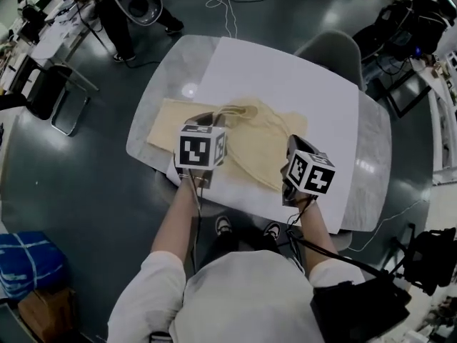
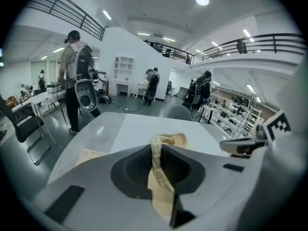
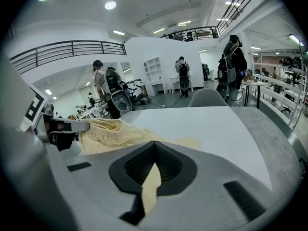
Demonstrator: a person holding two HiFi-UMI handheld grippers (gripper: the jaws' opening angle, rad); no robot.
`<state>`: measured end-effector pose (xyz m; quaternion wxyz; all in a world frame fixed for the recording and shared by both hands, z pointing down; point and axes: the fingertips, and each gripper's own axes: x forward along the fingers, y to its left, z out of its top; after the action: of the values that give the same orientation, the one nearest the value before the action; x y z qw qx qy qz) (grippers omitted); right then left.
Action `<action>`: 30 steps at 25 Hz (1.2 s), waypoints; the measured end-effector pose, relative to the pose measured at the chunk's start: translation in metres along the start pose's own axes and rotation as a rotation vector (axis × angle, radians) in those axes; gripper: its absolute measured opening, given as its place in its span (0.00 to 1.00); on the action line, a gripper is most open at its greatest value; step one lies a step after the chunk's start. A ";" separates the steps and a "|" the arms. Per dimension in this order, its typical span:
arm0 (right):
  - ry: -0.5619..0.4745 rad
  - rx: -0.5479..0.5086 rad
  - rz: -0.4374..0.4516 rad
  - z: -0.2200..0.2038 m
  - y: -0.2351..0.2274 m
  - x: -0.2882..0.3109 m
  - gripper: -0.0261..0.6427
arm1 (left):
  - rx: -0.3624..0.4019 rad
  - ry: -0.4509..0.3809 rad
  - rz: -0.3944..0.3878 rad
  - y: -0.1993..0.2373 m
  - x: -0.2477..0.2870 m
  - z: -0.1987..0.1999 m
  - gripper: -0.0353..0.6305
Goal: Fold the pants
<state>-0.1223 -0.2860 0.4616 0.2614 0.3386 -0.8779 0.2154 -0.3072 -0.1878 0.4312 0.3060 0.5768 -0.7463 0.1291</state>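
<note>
Table [image 1: 153, 113]: grey top, largely covered by a white sheet [image 1: 285, 84] that runs ahead of both claws.

Pants [image 1: 260, 138]: yellow, lying part spread and part bunched on the sheet, just ahead of and between the claws. One end trails off to the outside of the left claw.

Left claw [image 2: 161, 162]: jaws closed on a rolled ridge of pants.

Right claw [image 3: 153, 165]: jaws closed on a thin flat edge of pants.

Assessment: a fold is in hand and not yet laid.

Recommendation: carry both claws level and in step, keep the held edge taut between them, and lay it square over the resting cloth. The bunching near the left claw needs smoothing, or the crease is likely to set crooked.
</note>
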 end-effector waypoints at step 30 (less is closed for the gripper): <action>0.137 -0.064 0.021 -0.051 0.111 0.115 0.03 | -0.300 0.047 0.277 0.254 0.005 -0.106 0.23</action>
<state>-0.2571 -0.2377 0.5480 0.3293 0.3054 -0.8678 0.2128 -0.5144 -0.0571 0.5570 0.3851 0.4134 -0.8220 0.0709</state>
